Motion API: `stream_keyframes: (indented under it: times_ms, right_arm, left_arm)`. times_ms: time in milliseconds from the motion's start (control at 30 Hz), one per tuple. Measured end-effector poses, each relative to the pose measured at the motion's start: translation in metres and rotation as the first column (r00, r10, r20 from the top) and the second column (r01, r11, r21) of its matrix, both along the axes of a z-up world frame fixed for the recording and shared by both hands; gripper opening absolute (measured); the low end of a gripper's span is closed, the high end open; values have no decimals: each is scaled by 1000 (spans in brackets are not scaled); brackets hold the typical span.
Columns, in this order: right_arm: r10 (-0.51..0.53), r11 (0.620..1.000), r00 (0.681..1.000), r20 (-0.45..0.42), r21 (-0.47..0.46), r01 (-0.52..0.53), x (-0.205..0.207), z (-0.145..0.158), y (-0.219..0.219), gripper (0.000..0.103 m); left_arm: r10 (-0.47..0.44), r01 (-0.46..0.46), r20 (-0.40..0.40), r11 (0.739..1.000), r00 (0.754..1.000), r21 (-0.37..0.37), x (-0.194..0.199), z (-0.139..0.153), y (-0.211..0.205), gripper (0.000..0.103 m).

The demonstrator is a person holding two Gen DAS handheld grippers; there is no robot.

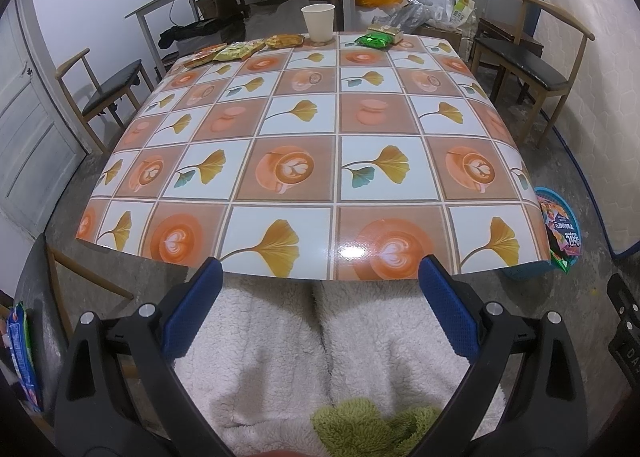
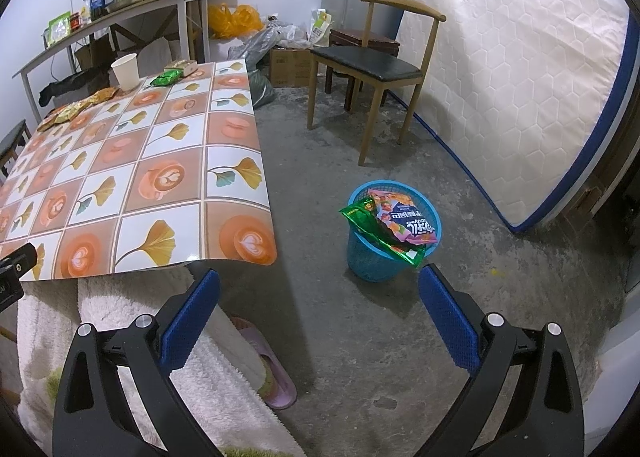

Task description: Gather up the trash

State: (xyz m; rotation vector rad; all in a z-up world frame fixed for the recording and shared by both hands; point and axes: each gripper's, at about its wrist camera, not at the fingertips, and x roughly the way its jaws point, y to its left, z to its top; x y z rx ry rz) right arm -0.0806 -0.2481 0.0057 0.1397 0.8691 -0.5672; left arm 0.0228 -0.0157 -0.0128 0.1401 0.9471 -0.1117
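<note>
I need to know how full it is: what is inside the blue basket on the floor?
The blue basket holds a pink snack bag and a green wrapper hanging over its rim. They cover whatever lies below them.

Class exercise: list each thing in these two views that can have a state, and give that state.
left gripper: open, empty.
right gripper: open, empty.
paper cup: upright on the table.
green packet: lying flat.
blue basket: upright on the floor, holding snack bags.
</note>
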Motion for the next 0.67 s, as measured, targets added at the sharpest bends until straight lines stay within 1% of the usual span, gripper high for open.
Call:
stream_keyframes:
  times_ms: [667]
  right_arm:
    - [-2,1000,1000,1,0,2,-1,0,0,96]
  left_arm:
    - [0,0,1,1000,1000,1,0,2,-2,94]
